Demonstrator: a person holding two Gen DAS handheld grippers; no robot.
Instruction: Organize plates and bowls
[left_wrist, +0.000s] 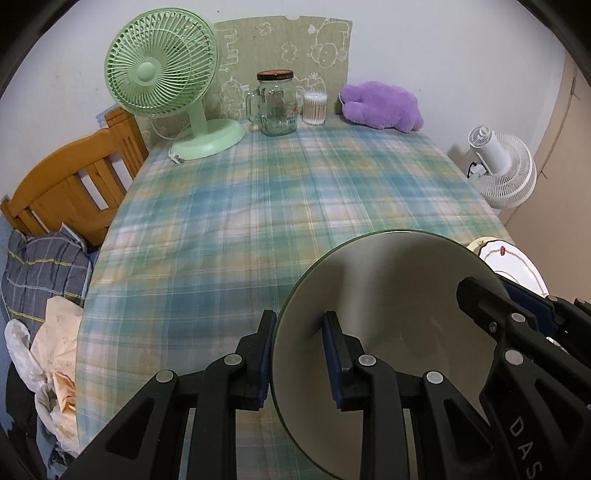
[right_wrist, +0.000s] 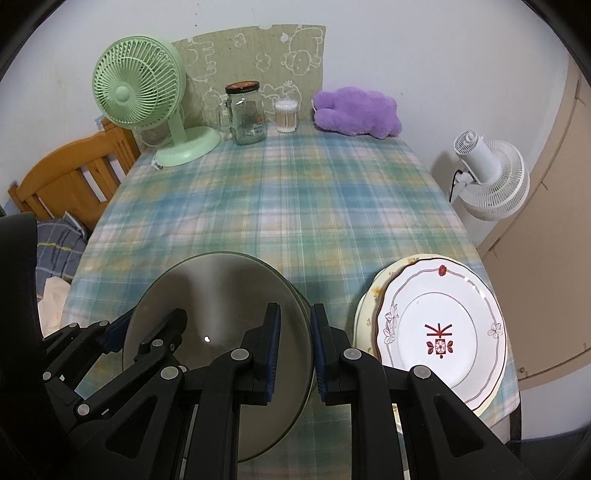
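Plaid cloth in blue, green and yellow covers the table (left_wrist: 258, 206), which stands against a pale wall. At the far edge of the table sit a green fan (left_wrist: 162, 74), a glass jar (left_wrist: 277, 103) with a dark lid, a small tub of cotton swabs (left_wrist: 314, 108) and a purple plush toy (left_wrist: 380, 105), in that order from left to right. Beyond the table's right side stands a white fan (right_wrist: 487, 177), and off its left side is a wooden chair (left_wrist: 70, 181).

At the near edge of the table a grey bowl (left_wrist: 391, 332) is held between the 2 grippers. The left gripper (left_wrist: 300, 360) is clamped on the bowl's left rim, 1 finger outside the wall and 1 inside. The right gripper (right_wrist: 295, 354) is clamped on the opposite rim in the same way, with the wall pinched between its blue pads. The bowl appears tilted and lifted just clear of the cloth, though the fisheye view makes that hard to confirm.

Just to the right of the bowl, near the table's right edge, a white plate (right_wrist: 443, 328) with a red flower motif lies on top of a cream plate (right_wrist: 369, 306), whose rim shows on the stack's left side.
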